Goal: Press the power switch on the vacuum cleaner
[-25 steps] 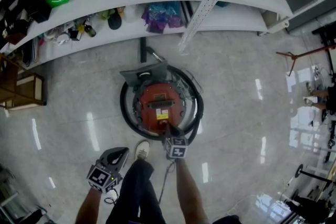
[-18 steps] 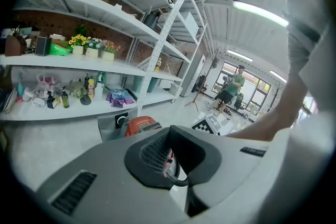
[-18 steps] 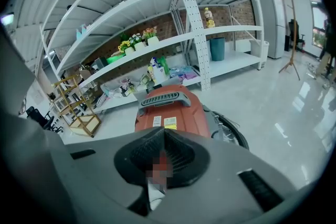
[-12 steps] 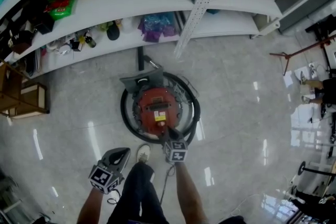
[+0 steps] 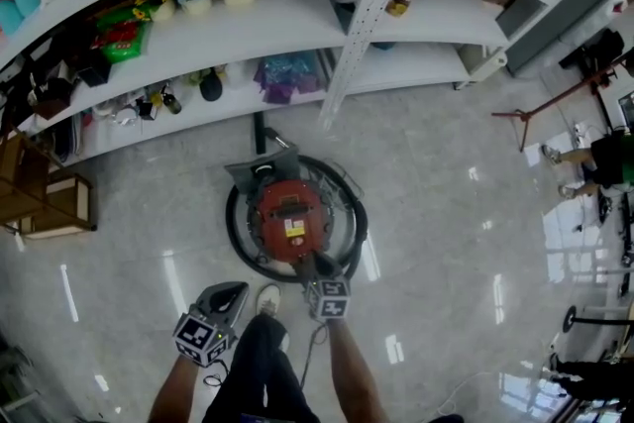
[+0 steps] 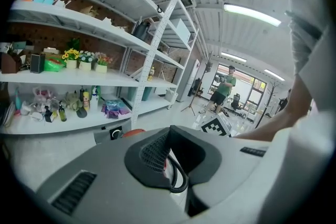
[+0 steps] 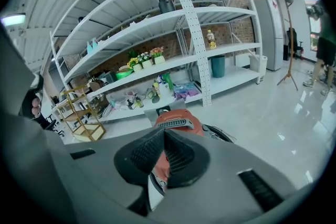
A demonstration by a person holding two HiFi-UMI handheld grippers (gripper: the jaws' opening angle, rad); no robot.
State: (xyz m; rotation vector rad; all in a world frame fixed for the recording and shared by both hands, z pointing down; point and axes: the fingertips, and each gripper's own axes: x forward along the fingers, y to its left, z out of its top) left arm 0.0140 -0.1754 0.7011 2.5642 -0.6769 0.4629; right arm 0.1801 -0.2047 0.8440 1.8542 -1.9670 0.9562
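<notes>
The red canister vacuum cleaner [image 5: 290, 213] stands on the floor inside a ring of black hose [image 5: 236, 231], in front of the shelves. My right gripper [image 5: 308, 263] points down at the vacuum's near edge, jaws closed together and holding nothing; whether it touches a switch I cannot tell. In the right gripper view the vacuum's red top [image 7: 176, 122] lies just beyond the shut right gripper [image 7: 164, 131]. My left gripper [image 5: 234, 290] hangs to the left over the floor, shut and empty. The left gripper [image 6: 168, 129] view shows a bit of the red vacuum [image 6: 133, 132] past its jaws.
White shelving [image 5: 297, 10] with bottles, flowers and toys runs along the far side, held by a perforated post [image 5: 357, 25]. A wooden rack [image 5: 40, 203] stands at left. A tripod stand [image 5: 540, 109] and a person [image 5: 604, 158] are at right. My white shoe [image 5: 267, 297] is beside the hose.
The head view has tilted, so shelves and vacuum sit lower and more leftward in frame. Both grippers keep nearly the same places relative to the vacuum.
</notes>
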